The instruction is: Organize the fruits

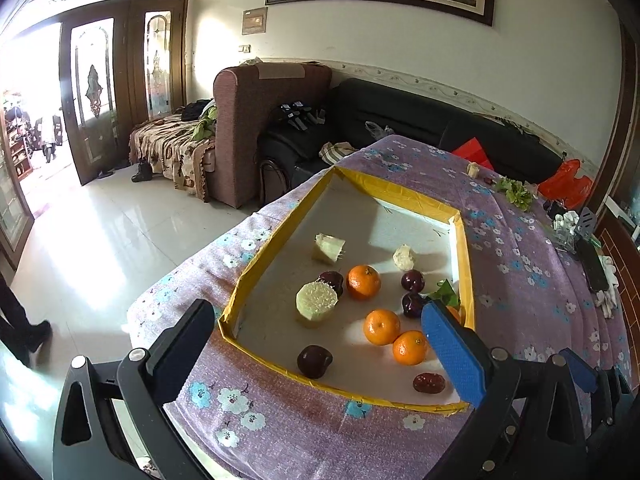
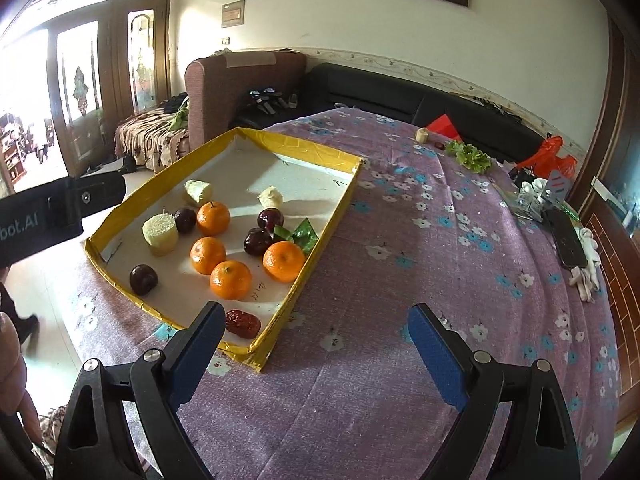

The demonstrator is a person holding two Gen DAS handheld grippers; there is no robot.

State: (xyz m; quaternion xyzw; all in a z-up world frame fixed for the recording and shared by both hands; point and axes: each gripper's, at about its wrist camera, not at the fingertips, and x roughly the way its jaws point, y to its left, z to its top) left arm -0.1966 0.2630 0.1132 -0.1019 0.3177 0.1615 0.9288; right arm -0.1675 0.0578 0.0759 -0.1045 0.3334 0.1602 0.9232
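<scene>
- Both our grippers have their jaws wide open and hold nothing: the left gripper (image 1: 320, 344) hangs over the near edge of the tray (image 1: 466, 256), and the right gripper (image 2: 316, 344) is over the cloth (image 2: 400, 240), just right of the tray's near corner.
- We see four oranges (image 2: 231, 280) in the tray, three close together and one further back.
- Four dark plums (image 2: 143, 279) lie among them, and a red date (image 2: 242, 323) lies at the near corner, beside our right gripper's left finger.
- Three pale cut pieces (image 2: 160, 235) and some green leaves (image 2: 301, 234) are also in the tray.
- On the cloth well behind the tray lie lettuce (image 2: 472, 157), one more pale piece (image 2: 421, 135) and a small dark fruit (image 2: 440, 145).
- A black sofa (image 2: 400, 92) stands behind the table.
</scene>
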